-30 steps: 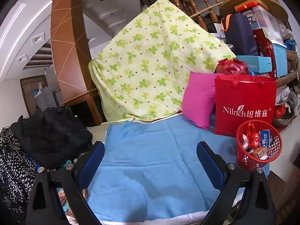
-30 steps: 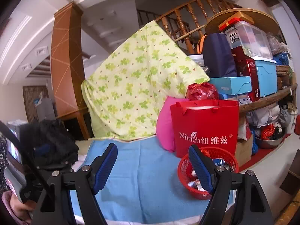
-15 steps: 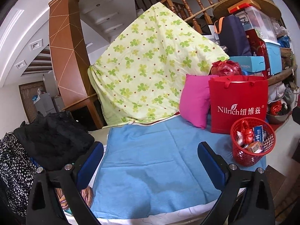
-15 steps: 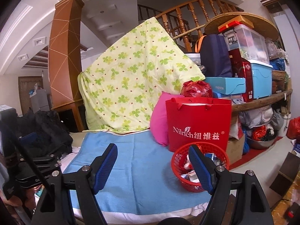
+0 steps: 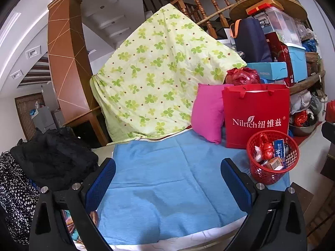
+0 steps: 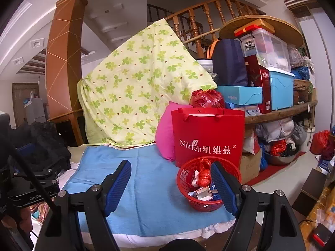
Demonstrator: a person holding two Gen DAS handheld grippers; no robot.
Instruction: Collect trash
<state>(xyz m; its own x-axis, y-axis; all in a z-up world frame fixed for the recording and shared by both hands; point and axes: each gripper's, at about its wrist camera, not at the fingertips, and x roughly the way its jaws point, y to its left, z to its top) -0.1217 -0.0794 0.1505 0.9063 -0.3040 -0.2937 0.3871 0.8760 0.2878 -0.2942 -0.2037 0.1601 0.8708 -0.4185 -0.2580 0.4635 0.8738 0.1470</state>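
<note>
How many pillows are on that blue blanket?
1. A pink pillow stands at the far edge of the blue blanket, leaning beside the red paper bag. Others may be hidden under the clover-print quilt.

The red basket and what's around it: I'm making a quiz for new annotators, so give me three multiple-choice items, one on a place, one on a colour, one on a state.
1. Where does the red basket stand?
A. on the blue blanket, in front of the red paper bag
B. on the stairs
C. on the black clothes

2. What colour is the pillow beside the red paper bag?
A. green
B. pink
C. white

3. How are the left claw and right claw?
A. both shut on trash
B. only the left open
C. both open and empty

Answers: 1 A, the basket sits on the blanket's corner below the bag. 2 B, it is bright pink. 3 C, the fingers stand wide apart with nothing between them.
</note>
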